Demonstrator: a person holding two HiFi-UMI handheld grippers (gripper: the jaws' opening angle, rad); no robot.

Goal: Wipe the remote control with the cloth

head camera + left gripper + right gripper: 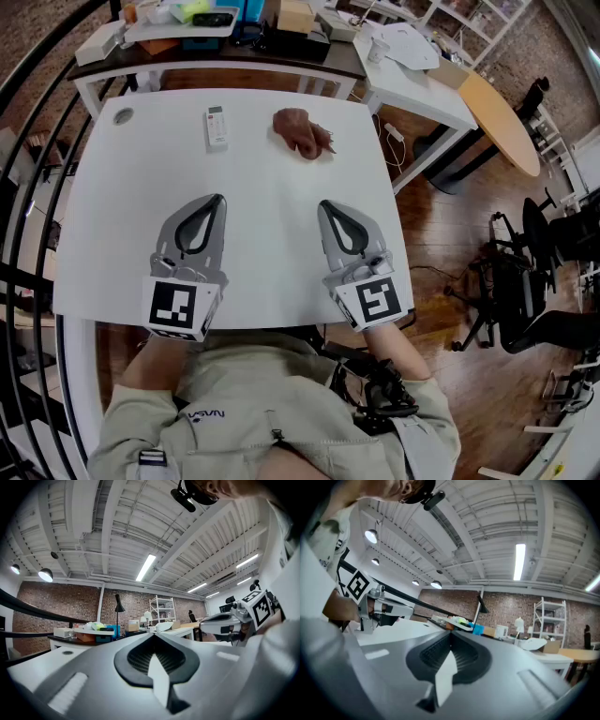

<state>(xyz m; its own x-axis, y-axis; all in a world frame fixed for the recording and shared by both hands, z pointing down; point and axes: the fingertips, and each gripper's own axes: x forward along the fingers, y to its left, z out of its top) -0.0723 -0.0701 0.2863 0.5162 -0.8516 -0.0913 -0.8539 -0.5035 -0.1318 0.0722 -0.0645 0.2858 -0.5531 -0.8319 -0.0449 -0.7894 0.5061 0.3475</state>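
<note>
With left gripper (218, 199) and right gripper (325, 204) both pressed together and empty, we are aiming to spread the right before reaching the cloth (302, 132) at twelve o'clock.

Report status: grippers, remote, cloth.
Left gripper and right gripper shut, empty, near side of table. Remote control and cloth untouched at far side, apart. Nothing in the way.

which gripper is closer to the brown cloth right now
Right. The right gripper is nearly straight below the cloth in the head view; the left gripper sits further left, more in line with the remote control.
</note>
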